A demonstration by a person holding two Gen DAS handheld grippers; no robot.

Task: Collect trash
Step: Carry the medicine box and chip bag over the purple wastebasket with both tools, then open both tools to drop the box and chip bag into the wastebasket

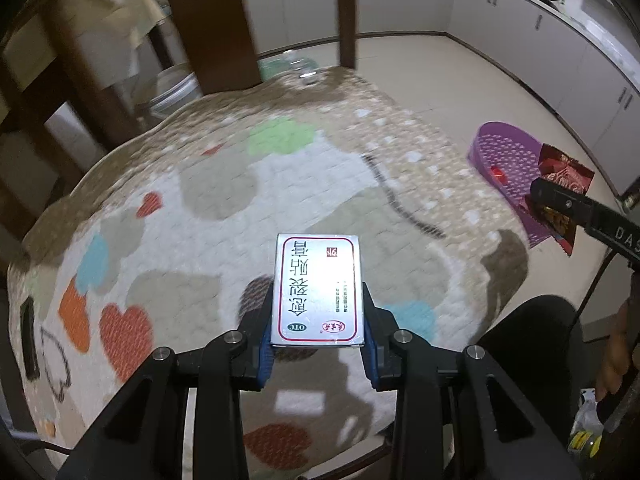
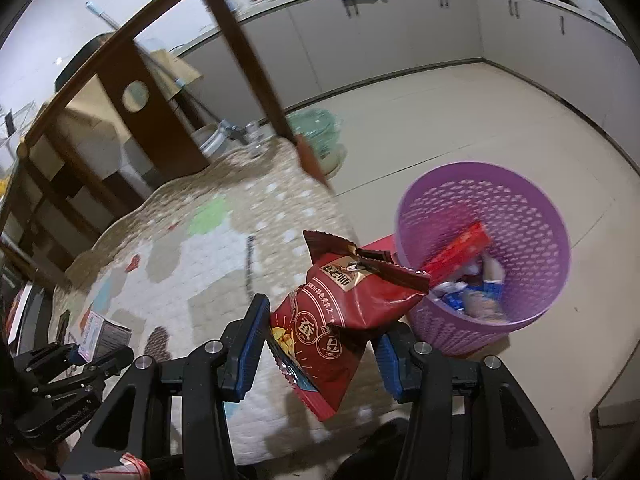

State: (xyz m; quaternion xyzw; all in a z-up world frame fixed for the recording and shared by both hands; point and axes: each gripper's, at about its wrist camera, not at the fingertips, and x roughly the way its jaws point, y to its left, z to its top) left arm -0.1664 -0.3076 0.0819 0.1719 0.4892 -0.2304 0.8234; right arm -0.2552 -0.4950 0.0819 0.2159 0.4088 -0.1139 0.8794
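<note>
Trash basket (image 2: pixel 520 240), purple, stands on pale kitchen floor (image 2: pixel 480 120) beside a patterned rug (image 1: pixel 240 220). Left gripper (image 1: pixel 318 320) pinches a silver box (image 1: pixel 316 288); right gripper (image 2: pixel 320 344) pinches a red snack bag (image 2: pixel 340 304).

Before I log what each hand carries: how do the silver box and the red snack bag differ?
The silver box is rigid, flat and rectangular; the red snack bag is soft and crumpled. The box sits squarely in the left tool; the bag hangs askew in the right tool. Both are gripped above the rug.
</note>
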